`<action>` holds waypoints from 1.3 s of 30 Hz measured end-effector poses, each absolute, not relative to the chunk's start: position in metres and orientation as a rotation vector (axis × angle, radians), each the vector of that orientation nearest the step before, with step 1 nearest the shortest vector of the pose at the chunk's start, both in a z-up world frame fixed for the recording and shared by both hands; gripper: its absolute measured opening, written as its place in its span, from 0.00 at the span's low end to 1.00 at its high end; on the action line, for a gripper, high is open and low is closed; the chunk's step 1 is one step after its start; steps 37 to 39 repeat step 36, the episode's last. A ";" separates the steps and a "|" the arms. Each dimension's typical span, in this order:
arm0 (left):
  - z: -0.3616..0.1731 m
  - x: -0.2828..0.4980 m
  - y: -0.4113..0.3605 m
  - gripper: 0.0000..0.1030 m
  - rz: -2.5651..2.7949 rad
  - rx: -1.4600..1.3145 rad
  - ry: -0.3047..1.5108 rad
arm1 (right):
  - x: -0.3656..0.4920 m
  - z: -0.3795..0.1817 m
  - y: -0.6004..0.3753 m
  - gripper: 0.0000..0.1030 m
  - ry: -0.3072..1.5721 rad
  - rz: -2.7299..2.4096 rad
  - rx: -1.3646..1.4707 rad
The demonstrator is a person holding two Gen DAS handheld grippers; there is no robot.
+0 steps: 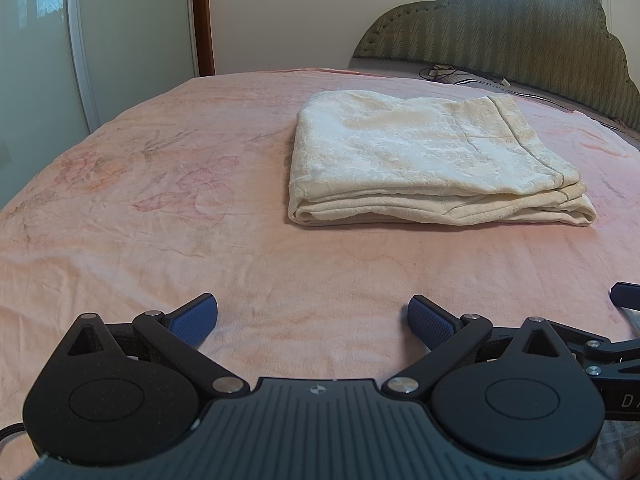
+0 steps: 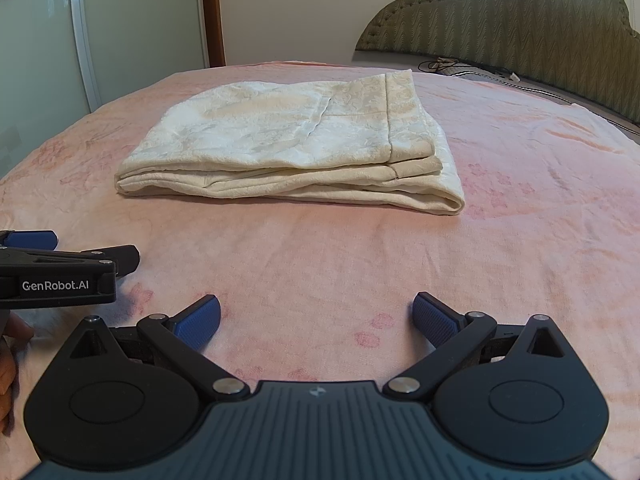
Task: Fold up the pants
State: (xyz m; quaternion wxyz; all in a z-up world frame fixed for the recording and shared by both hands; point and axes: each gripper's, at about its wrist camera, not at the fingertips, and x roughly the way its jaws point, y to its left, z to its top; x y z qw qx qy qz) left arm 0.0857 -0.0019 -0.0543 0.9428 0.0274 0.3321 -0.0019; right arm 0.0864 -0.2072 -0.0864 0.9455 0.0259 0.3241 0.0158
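A: Nearest the lens is the left gripper (image 1: 313, 316), its blue pads spread wide apart with only bare pink blanket (image 1: 160, 220) between them. It holds nothing.

B: The right gripper (image 2: 316, 316) is the same: fingers parted, nothing between them, hanging low over the bed. The left one's side shows at the left edge of the right wrist view, so the two sit just beside each other.

A: And the pants (image 1: 432, 160)?

B: Out ahead of both grippers, well apart from them, in the middle of the bed. They lie as a cream bundle, several layers stacked, with a rounded fold along the near edge and a hemmed edge lying across the top toward the right side.

A: So which step is this?

B: I'd judge the folding is done, or nearly so. The bundle looks compact and squared, and neither gripper touches it.

A: Anything left to do?

B: Possibly one more fold in half. That would call for both grippers to travel forward, pinch the two corners of one short end through all layers, and carry them over together. Otherwise, only a tidy of the loose hem.

A: The headboard (image 2: 520, 28) and cables (image 2: 460, 66) behind stay out of it.
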 end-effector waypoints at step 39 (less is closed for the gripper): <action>-0.042 0.076 0.013 0.99 -0.014 0.025 0.649 | 0.084 -0.087 -0.213 1.00 0.666 0.002 0.051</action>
